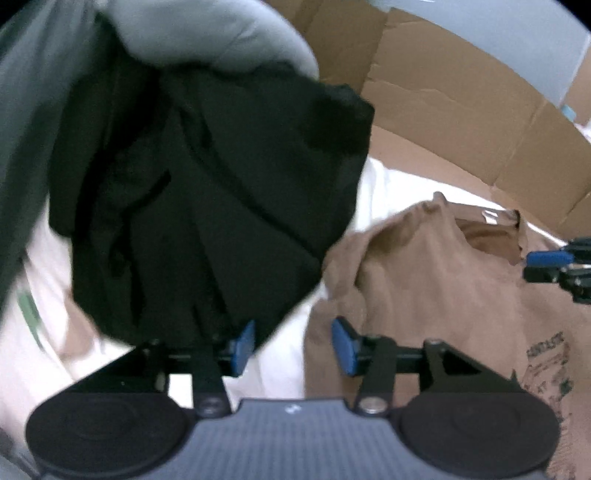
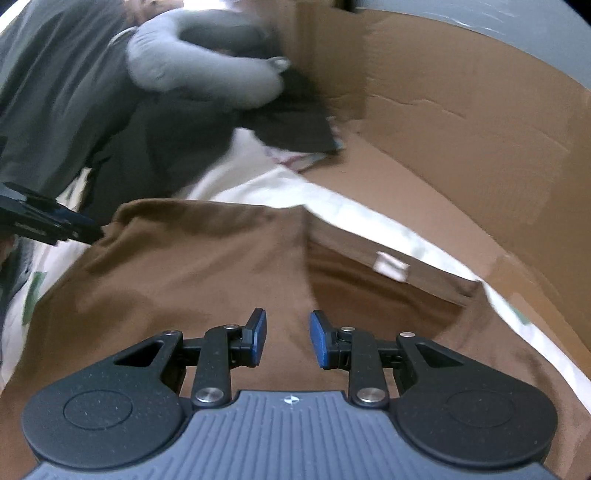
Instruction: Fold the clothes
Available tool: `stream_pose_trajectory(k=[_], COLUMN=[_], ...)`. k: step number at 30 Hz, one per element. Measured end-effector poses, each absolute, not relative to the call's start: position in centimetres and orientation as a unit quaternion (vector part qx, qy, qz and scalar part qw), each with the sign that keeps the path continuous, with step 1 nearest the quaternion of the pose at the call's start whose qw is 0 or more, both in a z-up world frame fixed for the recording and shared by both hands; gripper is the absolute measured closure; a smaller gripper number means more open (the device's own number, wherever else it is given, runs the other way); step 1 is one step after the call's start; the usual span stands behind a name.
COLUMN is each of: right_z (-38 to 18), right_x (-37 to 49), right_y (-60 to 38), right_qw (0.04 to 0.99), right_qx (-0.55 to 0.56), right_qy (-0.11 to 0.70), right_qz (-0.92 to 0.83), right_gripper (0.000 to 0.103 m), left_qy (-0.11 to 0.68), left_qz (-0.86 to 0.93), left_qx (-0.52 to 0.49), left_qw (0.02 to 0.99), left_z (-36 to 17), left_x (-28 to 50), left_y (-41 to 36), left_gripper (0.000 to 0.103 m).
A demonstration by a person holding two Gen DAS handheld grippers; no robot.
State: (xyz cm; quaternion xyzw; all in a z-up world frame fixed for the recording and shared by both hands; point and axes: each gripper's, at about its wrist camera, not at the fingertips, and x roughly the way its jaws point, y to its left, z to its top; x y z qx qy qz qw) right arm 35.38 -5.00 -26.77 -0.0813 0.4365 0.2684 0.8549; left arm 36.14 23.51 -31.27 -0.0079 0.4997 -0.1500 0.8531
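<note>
Soft cloth, matt cardboard, hard plastic

The brown T-shirt (image 2: 184, 266) and black garment (image 1: 221, 206) are matt, creased cloth; the cardboard wall (image 2: 461, 147) is dull, creased paperboard; gripper fingers (image 2: 325, 343) carry blue rubbery pads on matt black plastic with shiny metal rivets.

Brown shirt (image 2: 192, 280) with dark printed lettering at its chest, white label at the collar. Black garment (image 1: 207, 206) beside it, under a grey sleeve (image 1: 221, 33). White sheet (image 1: 280, 369) beneath, green marks near one edge. Plain tan cardboard (image 2: 461, 147) behind. Blue pads (image 2: 322, 343) on black grippers.
</note>
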Motion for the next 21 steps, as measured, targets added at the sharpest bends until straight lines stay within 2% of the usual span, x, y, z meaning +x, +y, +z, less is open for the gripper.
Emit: stream_pose_trajectory(k=[2,3,5,6,7,21], right_z=[-26.5,-26.4,-26.3,-26.2,-26.2,-29.2], right_x=[35.1,35.0,34.7,34.5,34.3,32.9], right_y=[-3.8,-3.2,-2.1,-1.6,-1.1,-0.5], right_qw=[0.852,0.850,0.847,0.846,0.844,0.827], right_qx=[-0.082,-0.082,-0.082,-0.081,-0.080,-0.077], right_qy=[0.438,0.439,0.440,0.441,0.442,0.491], right_qz=[0.276,0.279,0.286,0.290,0.292,0.263], right_gripper=[0.070,0.070,0.070,0.070,0.070,0.070], left_qy=[0.506,0.510,0.512,0.513,0.512,0.389], left_qz=[-0.152,-0.155,-0.157,-0.157,-0.157,-0.152], left_qx=[-0.028,-0.043,-0.064,-0.072,-0.077,-0.103], left_qw=[0.849,0.845,0.842,0.841,0.841,0.903], left_z=[-32.0,-32.3,-32.7,-32.8,-32.8,-26.5], left_x=[35.5,35.3,34.9,34.7,34.5,30.9], left_y=[24.1,24.4,24.9,25.0,25.0,24.5], left_gripper=[0.056,0.062,0.076,0.095,0.101,0.102])
